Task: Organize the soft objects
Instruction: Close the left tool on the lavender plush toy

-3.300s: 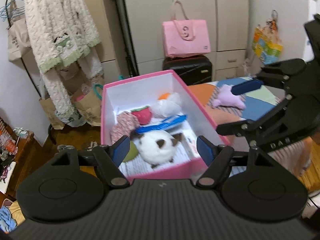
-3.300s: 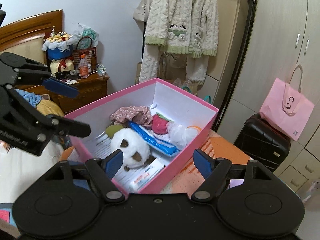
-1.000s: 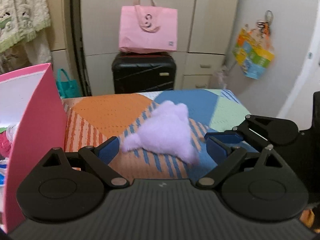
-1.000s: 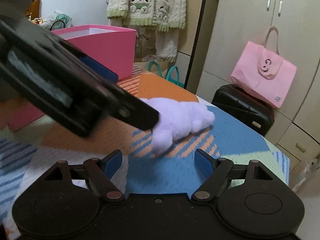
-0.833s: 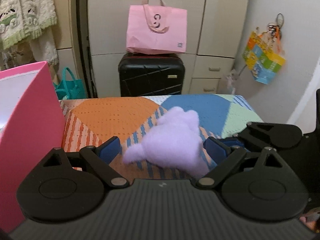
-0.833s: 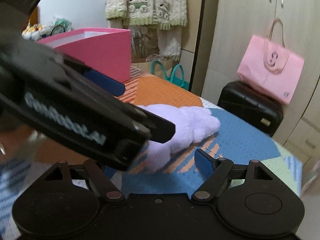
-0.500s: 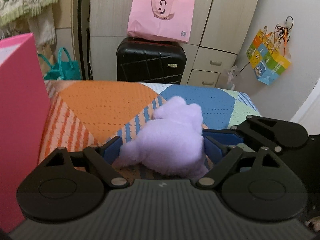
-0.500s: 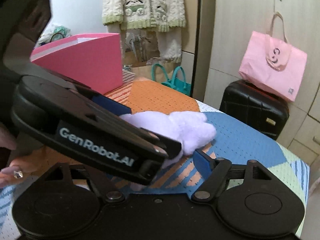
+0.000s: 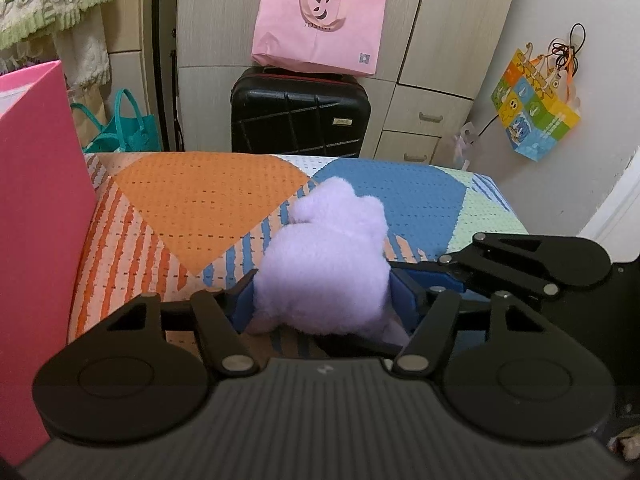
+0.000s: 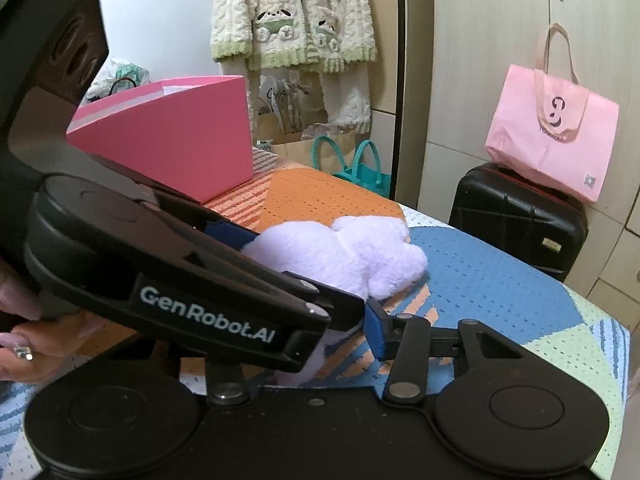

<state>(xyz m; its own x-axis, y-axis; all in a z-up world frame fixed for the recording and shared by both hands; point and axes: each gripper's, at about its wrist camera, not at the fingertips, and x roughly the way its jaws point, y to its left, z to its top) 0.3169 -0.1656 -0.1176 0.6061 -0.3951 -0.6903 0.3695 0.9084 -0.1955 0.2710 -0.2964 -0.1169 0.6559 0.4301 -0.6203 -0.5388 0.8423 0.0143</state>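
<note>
A lilac plush toy [image 9: 324, 256] lies on the patchwork bedspread [image 9: 200, 200]. My left gripper [image 9: 322, 304] has the toy's near end between its blue pads, which press into the fur; its jaws are closing. My right gripper [image 10: 320, 336] comes in from the right, and its jaws are closing too. Its right pad [image 10: 374, 330] touches the toy's lower edge [image 10: 360, 260]; its left pad is hidden behind the left gripper's body. In the left wrist view the right gripper's fingers [image 9: 440, 280] straddle a small limb of the toy.
An open pink box [image 9: 36, 200] stands on the bed to the left, also visible as the pink box [image 10: 172, 140]. Past the bed's far edge are a black suitcase [image 9: 300, 116], a pink tote [image 9: 320, 20] and a teal bag [image 9: 124, 128]. A hand [image 10: 20, 344] holds the left gripper.
Both grippers have moved in on the lilac toy and narrowed their jaws around it. The toy has gone from lying flat and loose to being bunched up between the left pads.
</note>
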